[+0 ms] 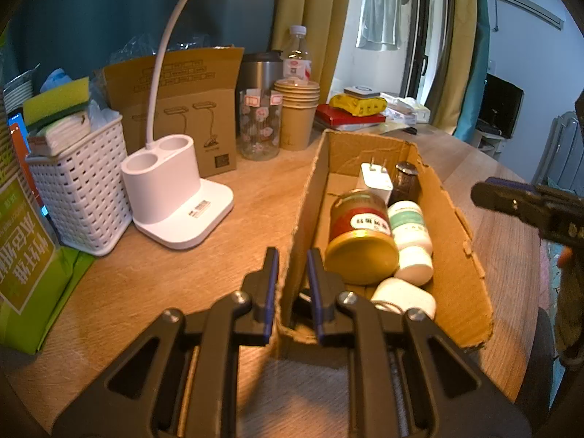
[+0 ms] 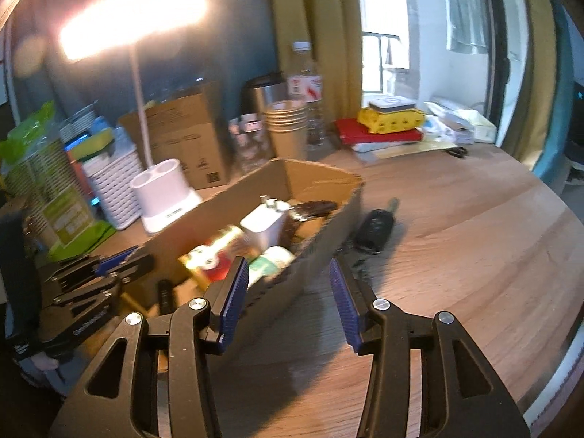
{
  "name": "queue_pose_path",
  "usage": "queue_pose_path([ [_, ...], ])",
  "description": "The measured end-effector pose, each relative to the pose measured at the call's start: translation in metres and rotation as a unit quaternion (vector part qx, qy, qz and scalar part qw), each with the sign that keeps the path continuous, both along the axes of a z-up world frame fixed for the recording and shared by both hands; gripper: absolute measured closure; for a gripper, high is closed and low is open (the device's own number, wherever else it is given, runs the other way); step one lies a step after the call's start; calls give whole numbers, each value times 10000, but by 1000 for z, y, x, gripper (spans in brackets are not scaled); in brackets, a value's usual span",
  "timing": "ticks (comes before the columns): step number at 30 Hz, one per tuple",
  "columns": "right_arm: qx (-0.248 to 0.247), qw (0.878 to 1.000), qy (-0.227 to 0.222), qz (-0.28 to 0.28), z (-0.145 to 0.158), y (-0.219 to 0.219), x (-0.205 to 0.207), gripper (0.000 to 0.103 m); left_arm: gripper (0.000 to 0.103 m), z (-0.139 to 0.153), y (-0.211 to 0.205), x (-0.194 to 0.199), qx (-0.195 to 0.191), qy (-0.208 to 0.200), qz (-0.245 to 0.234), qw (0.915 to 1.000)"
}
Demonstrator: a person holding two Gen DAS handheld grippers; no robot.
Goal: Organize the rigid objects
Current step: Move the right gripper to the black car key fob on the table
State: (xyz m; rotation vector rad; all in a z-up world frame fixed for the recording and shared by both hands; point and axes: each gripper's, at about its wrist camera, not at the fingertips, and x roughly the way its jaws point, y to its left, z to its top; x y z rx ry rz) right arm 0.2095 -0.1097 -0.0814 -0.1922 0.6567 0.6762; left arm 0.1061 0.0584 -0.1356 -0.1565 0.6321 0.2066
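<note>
On bench (image 2: 456,219), box (image 1: 463,284) wall is clamped near corner by left tool (image 1: 292,284). Inside box: jar (image 1: 359,233), bottle (image 1: 410,235), charger (image 1: 376,182). Right tool (image 2: 288,303) is held released, empty, beside box. Key fob (image 2: 374,230) is seen outside box.
</note>
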Motion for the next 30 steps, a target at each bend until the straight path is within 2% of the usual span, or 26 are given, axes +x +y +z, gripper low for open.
queue_pose_path([
  [5, 40, 9996, -36, -274, 1, -9, 17, 54, 86, 0, 0, 0, 0, 0, 0, 10000],
  [11, -178, 9986, -145, -479, -4, -10, 39, 54, 86, 0, 0, 0, -2, 1, 1, 10000],
  [16, -307, 9976, -63, -622, -13, -13, 61, 54, 86, 0, 0, 0, -4, 2, 2, 10000],
  [23, -384, 9959, 237, -780, -31, -12, 101, 54, 86, 0, 0, 0, -5, 3, 0, 10000],
  [30, -326, 9957, 560, -660, -42, -5, 119, 54, 86, 0, 0, 0, -5, 3, 0, 10000],
])
